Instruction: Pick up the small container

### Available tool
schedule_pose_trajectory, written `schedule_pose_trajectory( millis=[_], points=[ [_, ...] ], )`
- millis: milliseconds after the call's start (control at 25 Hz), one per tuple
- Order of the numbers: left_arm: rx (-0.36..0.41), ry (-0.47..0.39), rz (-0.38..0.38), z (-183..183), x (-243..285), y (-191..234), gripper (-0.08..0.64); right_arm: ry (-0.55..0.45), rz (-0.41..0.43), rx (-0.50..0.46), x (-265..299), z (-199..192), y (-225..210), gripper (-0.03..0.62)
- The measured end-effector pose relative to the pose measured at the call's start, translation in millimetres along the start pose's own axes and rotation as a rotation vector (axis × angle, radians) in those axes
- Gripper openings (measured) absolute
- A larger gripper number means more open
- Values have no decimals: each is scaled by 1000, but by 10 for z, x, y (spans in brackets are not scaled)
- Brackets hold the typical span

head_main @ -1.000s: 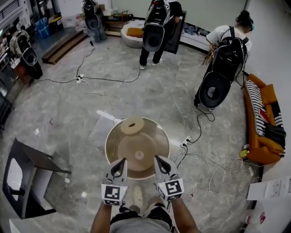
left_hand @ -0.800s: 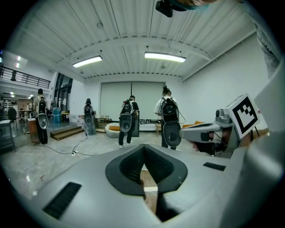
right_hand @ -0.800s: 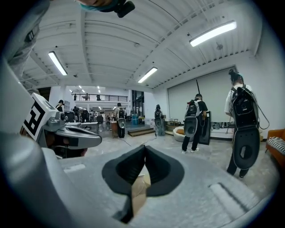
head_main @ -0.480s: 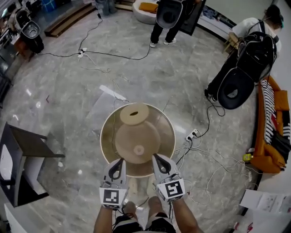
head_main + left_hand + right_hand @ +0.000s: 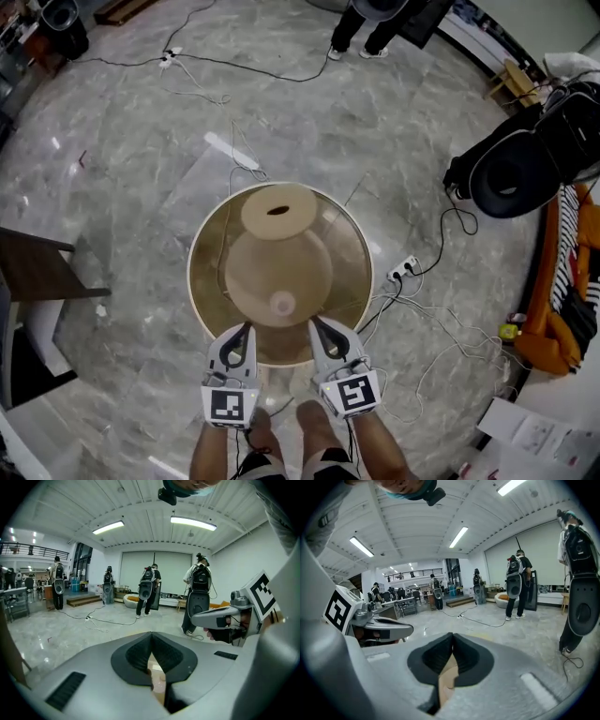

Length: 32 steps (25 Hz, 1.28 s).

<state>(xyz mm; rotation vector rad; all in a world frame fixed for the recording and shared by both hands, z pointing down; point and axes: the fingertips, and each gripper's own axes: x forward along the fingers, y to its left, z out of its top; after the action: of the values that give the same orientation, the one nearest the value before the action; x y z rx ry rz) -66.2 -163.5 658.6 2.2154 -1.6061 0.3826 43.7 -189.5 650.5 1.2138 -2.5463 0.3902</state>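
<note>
Head view shows you haven't started the pickup: left gripper (image 5: 246,328) and right gripper (image 5: 316,325), jaws together and empty, hover at six o'clock of the small container (image 5: 283,303) on the table (image 5: 202,272).

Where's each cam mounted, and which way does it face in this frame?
Head view: on the person's head, steeply down on the round table; shows left gripper, right gripper, forearms, legs.
Left gripper view: on that gripper, along its shut jaws across the room; right gripper at its right edge.
Right gripper view: likewise, jaws shut; left gripper at its left.
Shared: both gripper views catch the standing people.
</note>
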Motion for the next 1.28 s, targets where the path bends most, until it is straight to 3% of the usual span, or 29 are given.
schedule_pose_trajectory(
  millis=[480,760,840,920,1280],
  points=[
    [-46,54,2,-1008,593,199,17,73,40,13,593,-1173,-172,2],
    [-43,94,-3,-1394,739,218,17,106,86,-5,825,-1585,-133,6],
    [-50,104,4,-1468,730,260,17,127,112,-21,892,-1678,-63,97],
    [-54,115,14,-1529,723,302,17,150,128,-48,953,-1780,-9,137],
    [-71,123,43,-1753,780,519,17,186,159,-112,1268,-2156,110,176]
  ],
)
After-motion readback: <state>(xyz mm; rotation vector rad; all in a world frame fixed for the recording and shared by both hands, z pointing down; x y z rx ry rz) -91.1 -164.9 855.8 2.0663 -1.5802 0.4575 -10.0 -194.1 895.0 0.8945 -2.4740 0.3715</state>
